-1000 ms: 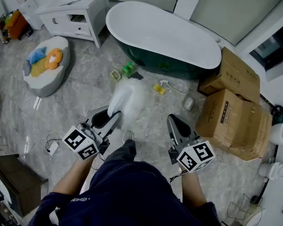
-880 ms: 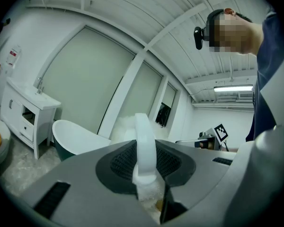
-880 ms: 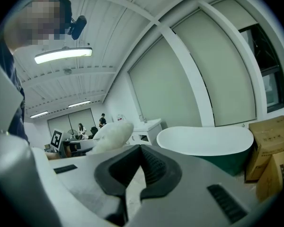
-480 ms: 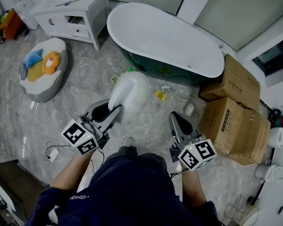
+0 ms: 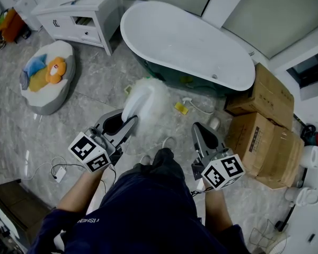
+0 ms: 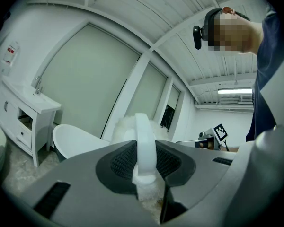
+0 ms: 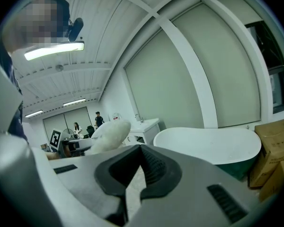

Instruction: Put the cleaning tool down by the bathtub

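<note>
A white fluffy cleaning tool [image 5: 146,101] sticks up and forward out of my left gripper [image 5: 129,123], which is shut on the tool's white handle [image 6: 145,145]. The pads press on both sides of that handle. The tool hangs over the marble floor a short way in front of the white, dark-sided bathtub [image 5: 186,42]. My right gripper [image 5: 201,134] is held to the right at about the same height, shut with nothing in it. In the right gripper view the jaws of my right gripper [image 7: 132,186] meet, with the tool [image 7: 109,134] to the left and the bathtub [image 7: 209,144] ahead.
Small items lie on the floor by the tub, among them a yellow sponge [image 5: 180,108] and a white hose [image 5: 199,106]. Cardboard boxes [image 5: 265,127] stand to the right. A white vanity [image 5: 79,12] and a cushion with toys [image 5: 46,78] are at the left. A charger cable [image 5: 57,168] lies near my feet.
The person's leg has stepped forward between the grippers. The left gripper with the tool has come a little nearer the tub, and the tool now covers the green item on the floor.
</note>
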Demonstrator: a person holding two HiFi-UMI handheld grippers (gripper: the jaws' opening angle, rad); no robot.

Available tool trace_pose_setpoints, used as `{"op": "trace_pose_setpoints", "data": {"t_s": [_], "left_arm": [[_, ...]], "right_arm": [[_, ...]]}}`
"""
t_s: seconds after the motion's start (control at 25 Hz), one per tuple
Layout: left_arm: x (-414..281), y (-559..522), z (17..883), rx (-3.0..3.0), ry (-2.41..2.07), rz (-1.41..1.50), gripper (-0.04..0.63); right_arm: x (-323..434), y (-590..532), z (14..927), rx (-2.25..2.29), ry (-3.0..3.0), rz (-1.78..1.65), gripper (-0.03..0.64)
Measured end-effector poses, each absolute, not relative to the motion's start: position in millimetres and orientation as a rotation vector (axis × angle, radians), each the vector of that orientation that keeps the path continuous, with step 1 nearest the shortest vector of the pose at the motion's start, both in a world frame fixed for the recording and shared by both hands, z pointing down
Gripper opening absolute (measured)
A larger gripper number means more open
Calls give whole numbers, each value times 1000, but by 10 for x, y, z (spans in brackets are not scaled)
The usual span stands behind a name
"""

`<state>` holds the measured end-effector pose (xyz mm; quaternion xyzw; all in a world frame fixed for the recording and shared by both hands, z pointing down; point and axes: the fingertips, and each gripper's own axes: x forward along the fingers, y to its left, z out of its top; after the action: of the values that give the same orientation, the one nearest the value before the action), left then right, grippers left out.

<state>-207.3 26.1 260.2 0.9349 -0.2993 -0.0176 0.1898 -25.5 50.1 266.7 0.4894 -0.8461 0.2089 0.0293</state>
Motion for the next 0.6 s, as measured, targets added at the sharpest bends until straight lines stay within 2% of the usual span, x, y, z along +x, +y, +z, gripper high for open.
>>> {"op": "trace_pose_setpoints", "data": {"t_s": [0.6], "left_arm": [[-1479,-594,2782,2593,-908,19,114]], "right_arm": [[338,-468,2966,1450,-2634,720,5]]}}
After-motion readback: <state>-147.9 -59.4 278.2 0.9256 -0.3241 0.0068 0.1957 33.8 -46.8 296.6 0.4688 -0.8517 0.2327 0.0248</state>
